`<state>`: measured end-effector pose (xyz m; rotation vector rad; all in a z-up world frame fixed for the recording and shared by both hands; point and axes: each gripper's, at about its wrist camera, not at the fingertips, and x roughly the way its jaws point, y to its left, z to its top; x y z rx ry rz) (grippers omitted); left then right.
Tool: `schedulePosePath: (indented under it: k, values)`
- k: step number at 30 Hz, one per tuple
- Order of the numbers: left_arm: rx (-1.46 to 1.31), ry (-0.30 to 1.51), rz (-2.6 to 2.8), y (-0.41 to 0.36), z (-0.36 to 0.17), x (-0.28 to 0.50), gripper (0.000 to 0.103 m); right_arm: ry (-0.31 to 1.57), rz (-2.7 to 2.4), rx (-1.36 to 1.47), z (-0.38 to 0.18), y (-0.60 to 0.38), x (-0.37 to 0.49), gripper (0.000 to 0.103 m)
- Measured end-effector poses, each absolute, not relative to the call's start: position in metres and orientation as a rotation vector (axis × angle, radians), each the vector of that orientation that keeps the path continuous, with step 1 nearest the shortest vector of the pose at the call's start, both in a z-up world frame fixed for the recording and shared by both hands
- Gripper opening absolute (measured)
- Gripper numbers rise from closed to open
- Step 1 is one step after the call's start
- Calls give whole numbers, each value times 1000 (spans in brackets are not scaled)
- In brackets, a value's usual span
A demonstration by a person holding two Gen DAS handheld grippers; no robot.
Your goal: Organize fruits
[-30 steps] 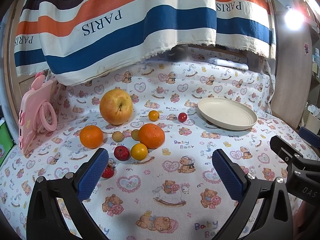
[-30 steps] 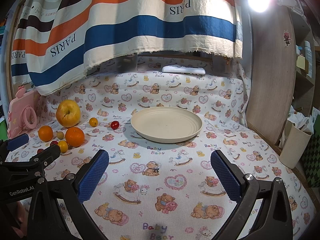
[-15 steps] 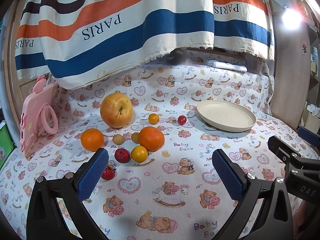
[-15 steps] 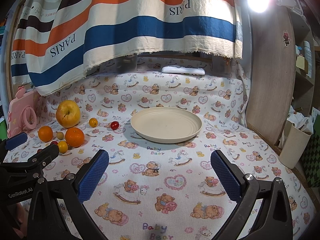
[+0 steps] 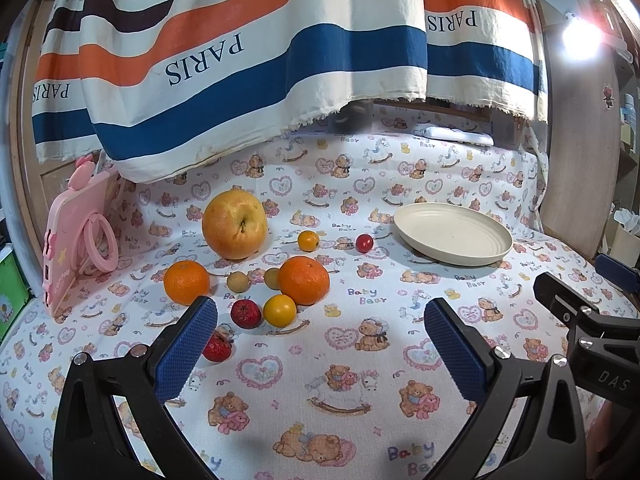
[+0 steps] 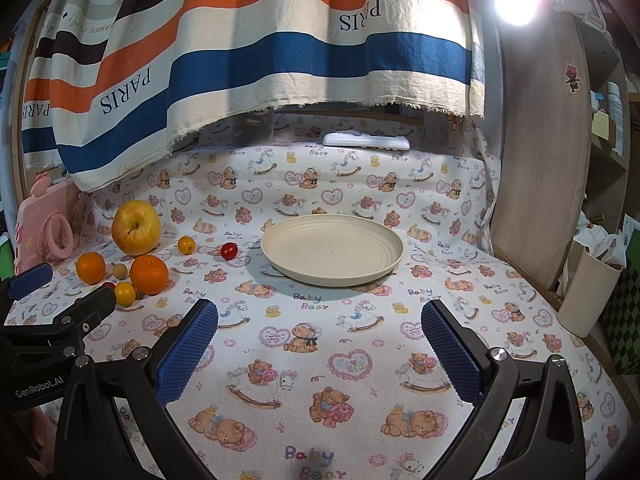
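Bare cream plate [image 6: 332, 250], fruits [image 5: 304, 280] outside

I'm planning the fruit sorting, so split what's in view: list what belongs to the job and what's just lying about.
For the job: apple, two oranges, yellow cherry tomatoes, red cherry tomato, strawberries, two small brownish fruits, cream plate.

Lying about: pink tablet case, striped PARIS cloth, white power strip, beige cup.

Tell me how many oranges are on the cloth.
2. One orange lies left, nearer the pink case; the other orange sits right of it, before the apple. None seem hidden.
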<state>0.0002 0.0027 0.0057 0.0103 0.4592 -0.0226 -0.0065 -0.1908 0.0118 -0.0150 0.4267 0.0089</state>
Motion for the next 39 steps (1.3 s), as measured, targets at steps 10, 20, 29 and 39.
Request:
schedulePosePath:
  k: [10,20,29,39]
  values:
    - [15,453,-15,2,6,-2,103,433,10,-13,10,-195,-6,103]
    - [36,445,5,0,6,-3,103,408,5,-18,11,-194,-9,103]
    - [36,443,-5,-1,2,-5,103,414,11,-17,13,-191,-11,103]
    - [15,342,-76,2,8,-23,103,404,8,-14,14,-191,-13,103]
